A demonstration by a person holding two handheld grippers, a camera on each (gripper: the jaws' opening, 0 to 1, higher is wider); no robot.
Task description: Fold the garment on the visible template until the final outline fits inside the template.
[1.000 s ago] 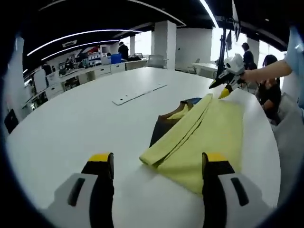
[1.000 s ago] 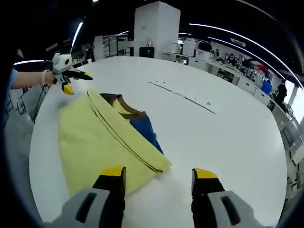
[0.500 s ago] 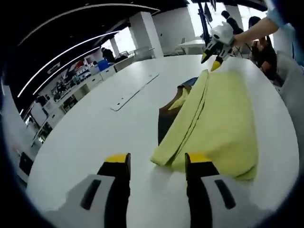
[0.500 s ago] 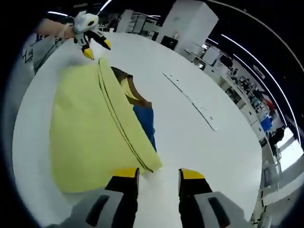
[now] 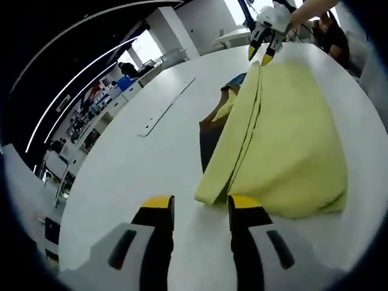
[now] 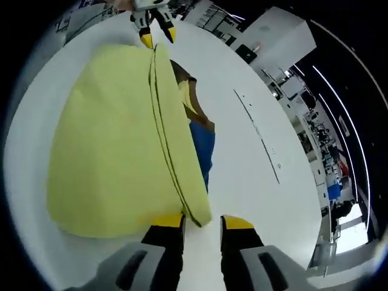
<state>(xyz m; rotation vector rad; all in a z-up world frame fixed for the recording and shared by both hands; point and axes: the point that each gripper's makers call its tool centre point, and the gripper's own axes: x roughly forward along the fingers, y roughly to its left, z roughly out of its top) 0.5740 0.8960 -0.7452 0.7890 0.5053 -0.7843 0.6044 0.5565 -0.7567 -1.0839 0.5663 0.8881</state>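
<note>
Garment (image 5: 285, 133), yellow, lies folded on the white table (image 5: 133, 182). Both grippers have closed in since the earlier frames: left gripper (image 5: 197, 209) and right gripper (image 6: 202, 219), jaws narrowly apart, straddle opposite corners. Right gripper view shows blue fabric (image 6: 203, 148).

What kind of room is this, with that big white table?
Probably an open-plan office or lab. Beyond the round table with the yellow garment stand rows of desks, a white pillar and long ceiling light strips.

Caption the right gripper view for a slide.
Right hand-held gripper closing in on the folded yellow garment's near corner on the white table.
</note>
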